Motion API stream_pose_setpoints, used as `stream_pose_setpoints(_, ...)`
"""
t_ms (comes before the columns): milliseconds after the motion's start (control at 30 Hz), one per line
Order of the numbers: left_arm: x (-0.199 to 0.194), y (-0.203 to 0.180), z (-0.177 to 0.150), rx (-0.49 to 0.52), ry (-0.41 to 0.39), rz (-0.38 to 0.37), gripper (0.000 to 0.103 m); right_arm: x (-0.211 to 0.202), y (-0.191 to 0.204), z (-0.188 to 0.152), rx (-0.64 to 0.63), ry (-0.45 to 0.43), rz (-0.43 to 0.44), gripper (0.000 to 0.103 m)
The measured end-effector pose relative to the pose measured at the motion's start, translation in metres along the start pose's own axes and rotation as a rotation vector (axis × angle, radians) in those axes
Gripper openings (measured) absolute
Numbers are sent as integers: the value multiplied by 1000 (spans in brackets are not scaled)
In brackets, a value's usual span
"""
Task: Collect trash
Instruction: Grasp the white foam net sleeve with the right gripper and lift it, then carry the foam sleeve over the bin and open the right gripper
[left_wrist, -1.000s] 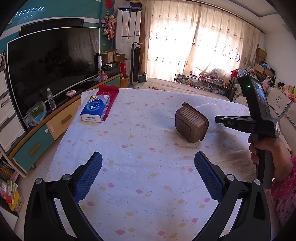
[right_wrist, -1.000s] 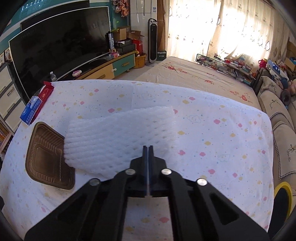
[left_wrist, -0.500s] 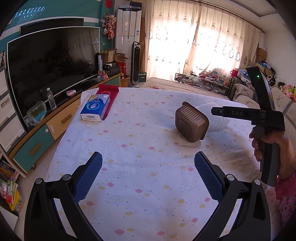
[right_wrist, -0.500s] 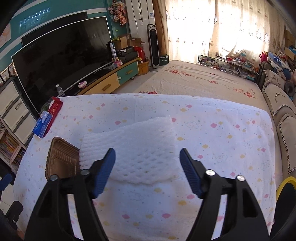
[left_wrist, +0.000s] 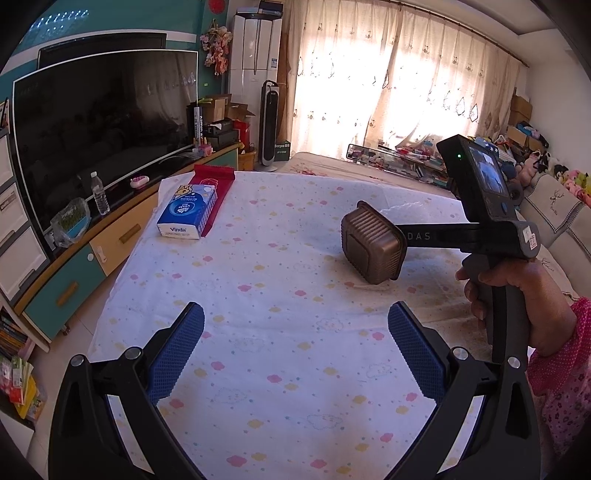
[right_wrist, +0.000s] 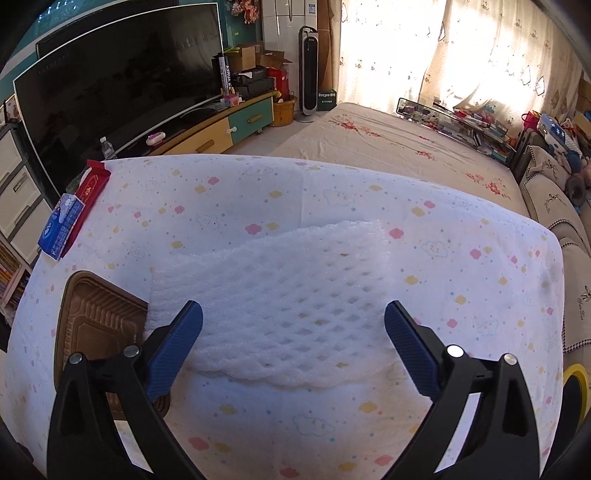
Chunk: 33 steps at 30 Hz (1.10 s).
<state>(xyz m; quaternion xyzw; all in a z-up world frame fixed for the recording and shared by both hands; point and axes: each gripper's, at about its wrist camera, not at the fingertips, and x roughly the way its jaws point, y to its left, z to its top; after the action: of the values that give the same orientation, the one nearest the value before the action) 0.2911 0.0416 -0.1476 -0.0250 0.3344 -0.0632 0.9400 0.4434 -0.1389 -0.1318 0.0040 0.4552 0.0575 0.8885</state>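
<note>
Lowering the right gripper (right_wrist: 293, 332) squarely, I would pinch the near edge of the foam net (right_wrist: 273, 291), not its middle. Its jaws have just been opening and stand wide, nothing pressed. The left gripper (left_wrist: 295, 343) is open, empty. The net is white, soft, lying flat on the table (right_wrist: 461, 266) beside the brown tray (right_wrist: 96, 317).

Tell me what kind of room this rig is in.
Most likely a home living room: a big curved TV on a low media cabinet, curtained windows, a sofa with plush toys, and a cloth-covered table up front.
</note>
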Motion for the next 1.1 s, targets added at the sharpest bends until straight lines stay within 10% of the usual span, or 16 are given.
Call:
stream_pose_setpoints(33, 0, 0, 0, -1, 1, -1, 98, -1, 0, 0, -6, -3, -3, 88)
stream_pose_setpoints(167, 0, -4, -1, 6, 7, -4, 98, -10, 5, -1, -56, -18, -71, 16)
stream_pose_setpoints(700, 4, -7, -3, 22, 16, 0, 98, -100, -67, -29, 46, -131, 44, 10)
stream_pose_setpoints(1100, 6, -11, -4, 48, 16, 9, 98, -203, -169, -95, 158, -270, -125, 10)
